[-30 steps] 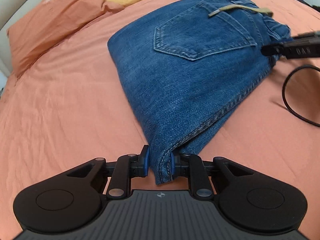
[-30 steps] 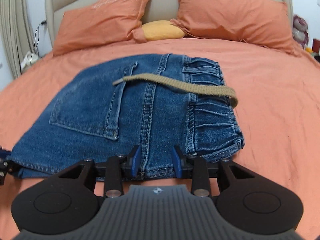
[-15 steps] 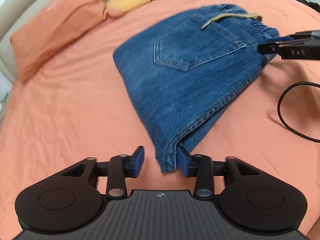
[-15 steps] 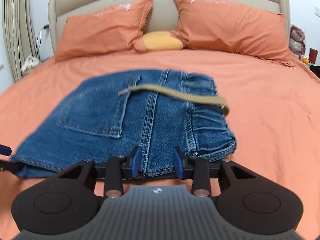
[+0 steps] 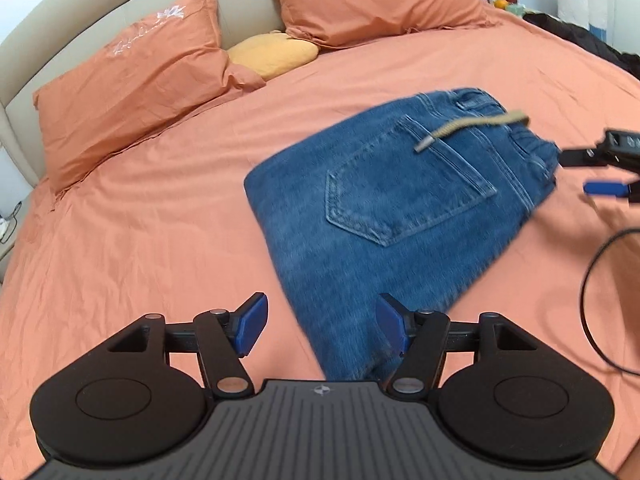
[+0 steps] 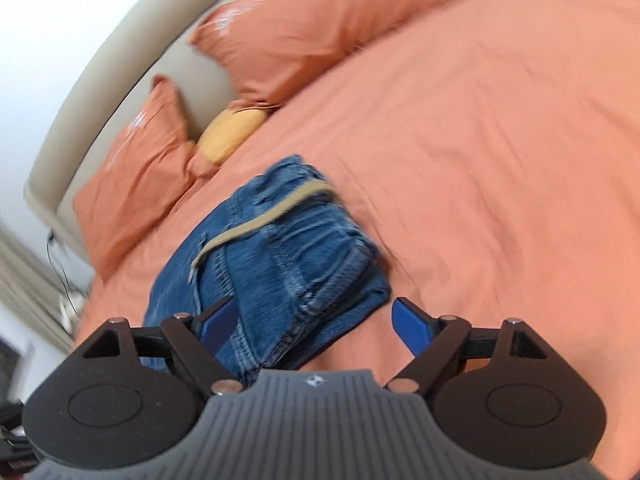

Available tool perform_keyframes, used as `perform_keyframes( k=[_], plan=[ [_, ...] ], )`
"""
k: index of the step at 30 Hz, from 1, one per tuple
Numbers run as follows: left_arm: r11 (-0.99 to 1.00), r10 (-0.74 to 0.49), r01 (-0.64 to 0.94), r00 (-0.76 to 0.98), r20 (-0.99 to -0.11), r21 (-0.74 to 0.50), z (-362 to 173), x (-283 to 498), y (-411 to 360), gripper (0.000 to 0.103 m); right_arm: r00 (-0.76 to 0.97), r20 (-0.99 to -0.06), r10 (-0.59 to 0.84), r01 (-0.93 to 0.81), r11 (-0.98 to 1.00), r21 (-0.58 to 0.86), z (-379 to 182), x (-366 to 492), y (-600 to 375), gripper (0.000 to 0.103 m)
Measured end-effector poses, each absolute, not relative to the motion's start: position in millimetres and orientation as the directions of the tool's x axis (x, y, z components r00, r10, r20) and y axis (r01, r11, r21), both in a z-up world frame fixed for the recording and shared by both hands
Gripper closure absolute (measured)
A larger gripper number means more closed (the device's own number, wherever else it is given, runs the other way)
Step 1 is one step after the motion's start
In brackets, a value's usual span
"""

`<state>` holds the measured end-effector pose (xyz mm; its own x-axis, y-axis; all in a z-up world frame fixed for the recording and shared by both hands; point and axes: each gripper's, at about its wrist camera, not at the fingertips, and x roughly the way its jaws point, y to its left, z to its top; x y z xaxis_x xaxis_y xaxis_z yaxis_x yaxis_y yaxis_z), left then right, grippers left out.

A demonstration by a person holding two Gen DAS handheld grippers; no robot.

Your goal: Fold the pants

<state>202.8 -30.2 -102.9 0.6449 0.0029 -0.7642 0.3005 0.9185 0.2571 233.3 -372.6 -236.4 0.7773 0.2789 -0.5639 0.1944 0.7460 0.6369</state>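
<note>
The folded blue jeans lie flat on the orange bed sheet, back pocket up, with a tan drawstring across the waistband. My left gripper is open and empty, raised above the near corner of the jeans. My right gripper is open and empty, tilted, above the waistband end of the jeans; it also shows in the left wrist view at the right edge, beside the waistband.
Two orange pillows and a yellow cushion rest against the beige headboard. A black cable loops over the sheet at the right. Dark clothing and small items lie at the far right.
My left gripper let go of the jeans' corner, opened wide and pulled back and up. My right gripper opened wider, lifted away and rolled sideways. The jeans stay folded on the bed.
</note>
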Motion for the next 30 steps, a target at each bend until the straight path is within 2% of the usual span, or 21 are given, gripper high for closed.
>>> perform_keyframes(
  k=[4, 11, 16, 22, 24, 27, 28, 30],
  plan=[
    [0.937, -0.020, 0.284, 0.621, -0.784, 0.201, -108, 227, -21, 0.030, 0.757, -0.557, 0.342, 0.257, 0.628, 0.734, -259, 242, -387, 0.022],
    [0.983, -0.180, 0.083, 0.561, -0.808, -0.162, -134, 280, 38, 0.030, 0.761, -0.499, 0.413, 0.318, 0.433, 0.843, -288, 259, -406, 0.021],
    [0.941, -0.272, -0.028, 0.536, -0.799, -0.338, -163, 310, 66, 0.030, 0.764, -0.487, 0.424, 0.292, 0.445, 0.846, -293, 274, -403, 0.020],
    [0.867, -0.381, -0.073, 0.539, -0.751, -0.492, -192, 339, 84, 0.029, 0.767, -0.499, 0.404, 0.262, 0.513, 0.817, -292, 291, -393, 0.020],
    [0.838, -0.413, -0.082, 0.551, -0.725, -0.540, -197, 347, 88, 0.029, 0.774, -0.497, 0.392, 0.262, 0.516, 0.816, -294, 294, -393, 0.028],
    [0.807, -0.450, -0.082, 0.554, -0.700, -0.584, -205, 359, 90, 0.029, 0.785, -0.492, 0.375, 0.275, 0.501, 0.821, -300, 300, -397, 0.044],
    [0.800, -0.457, -0.085, 0.556, -0.695, -0.594, -206, 361, 90, 0.031, 0.788, -0.487, 0.376, 0.280, 0.485, 0.828, -302, 301, -399, 0.049],
    [0.792, -0.463, -0.088, 0.558, -0.689, -0.604, -208, 365, 89, 0.043, 0.789, -0.479, 0.384, 0.278, 0.473, 0.836, -306, 303, -403, 0.055]
  ],
)
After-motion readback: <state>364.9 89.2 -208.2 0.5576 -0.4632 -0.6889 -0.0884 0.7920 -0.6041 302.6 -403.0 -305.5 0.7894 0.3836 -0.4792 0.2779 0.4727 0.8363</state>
